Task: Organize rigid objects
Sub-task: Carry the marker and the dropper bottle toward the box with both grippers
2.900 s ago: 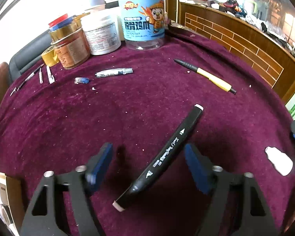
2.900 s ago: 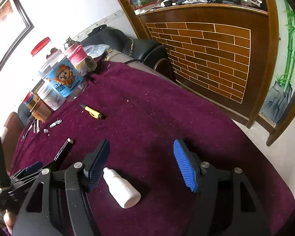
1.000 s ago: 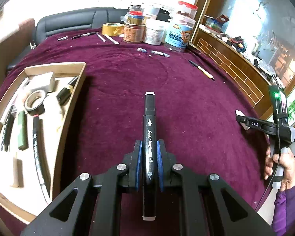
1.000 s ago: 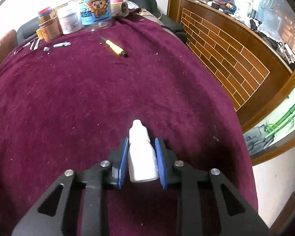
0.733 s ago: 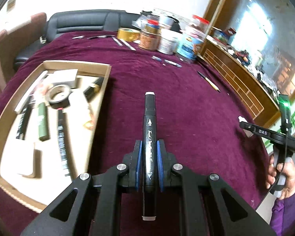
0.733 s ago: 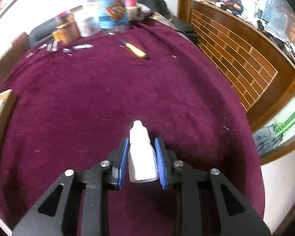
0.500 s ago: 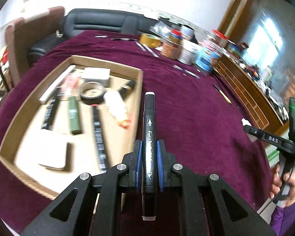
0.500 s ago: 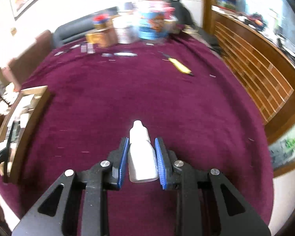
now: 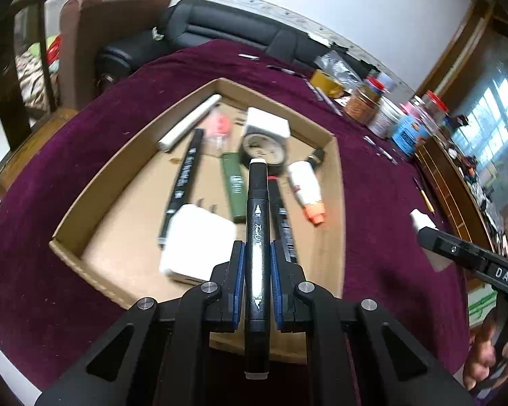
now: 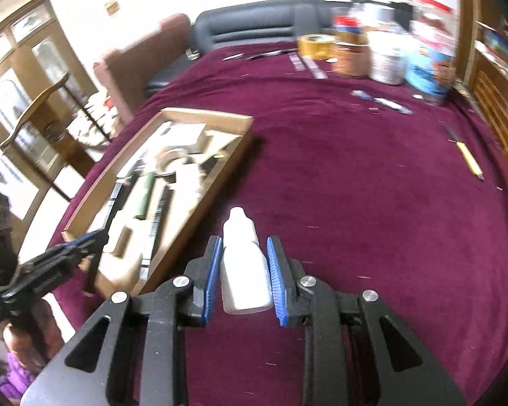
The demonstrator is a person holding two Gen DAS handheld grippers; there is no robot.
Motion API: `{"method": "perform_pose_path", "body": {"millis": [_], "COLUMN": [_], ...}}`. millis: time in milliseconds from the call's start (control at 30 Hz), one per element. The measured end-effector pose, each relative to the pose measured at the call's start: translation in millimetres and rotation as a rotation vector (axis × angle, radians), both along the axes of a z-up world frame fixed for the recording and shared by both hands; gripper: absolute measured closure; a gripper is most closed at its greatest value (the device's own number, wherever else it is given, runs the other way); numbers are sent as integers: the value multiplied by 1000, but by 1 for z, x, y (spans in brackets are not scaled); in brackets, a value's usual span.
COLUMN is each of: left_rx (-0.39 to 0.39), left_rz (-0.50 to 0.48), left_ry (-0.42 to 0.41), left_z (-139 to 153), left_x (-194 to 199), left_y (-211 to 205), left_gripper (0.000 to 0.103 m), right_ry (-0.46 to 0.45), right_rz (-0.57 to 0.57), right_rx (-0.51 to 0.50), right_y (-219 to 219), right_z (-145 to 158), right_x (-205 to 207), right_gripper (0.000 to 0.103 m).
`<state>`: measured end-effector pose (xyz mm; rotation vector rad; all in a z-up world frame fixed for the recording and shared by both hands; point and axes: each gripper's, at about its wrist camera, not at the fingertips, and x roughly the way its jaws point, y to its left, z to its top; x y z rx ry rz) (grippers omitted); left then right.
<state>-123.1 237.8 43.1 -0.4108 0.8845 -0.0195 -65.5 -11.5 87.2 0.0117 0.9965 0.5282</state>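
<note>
Marker [image 9: 256, 233] (black) in left tool [image 9: 256, 264]

A maroon cloth covers the tabletop [image 10: 355, 203]. A shallow cardboard tray [image 9: 335, 203] lies on its left part. Jars [image 10: 389, 57] and a tape roll [image 10: 316, 45] stand along the far edge, with a yellow pen [image 10: 469, 160] lying at the right.

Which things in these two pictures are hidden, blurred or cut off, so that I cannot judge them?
- Left wrist view: the black marker in the left gripper hides part of the cardboard tray floor and of the marker lying behind it.
- Right wrist view: motion blur smears the jar labels; unreadable.
- Right wrist view: the tray's contents are blurred, and its near corner lies behind the left gripper.
- Right wrist view: the right gripper covers the white bottle's sides.
</note>
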Motion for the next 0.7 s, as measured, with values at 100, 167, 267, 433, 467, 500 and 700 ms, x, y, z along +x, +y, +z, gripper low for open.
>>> {"method": "perform_pose_path", "body": {"millis": [100,167,267,433,467,500,700], "left_rx": [-13,-20,-25,-27,-25,-22,4], "left_rz": [23,32,46,83,90,100,100], "left_ry": [-2,-6,-16,-10,-7,-2,49], "left_z": [-1,0,1,0,0,-1,-11], "left_x": [-3,-4,-5,-3,-4,-3,8], "left_y": [14,22,35,58,62,67,78], "left_gripper": [91,91,91,91,91,91,91], "right_ry": [28,39,53,99,115,127,178], "right_rz": [45,65,94,129,138,144,183], "right_rx": [5,0,-2,0,5,9,3], "right_y": [33,49,72,101,107,112,139], "right_z": [-6,-10,-15,-25,-28,-30,-45], "right_x": [3,3,3,3,4,4,1], "right_gripper": [78,78,78,78,78,78,78]}}
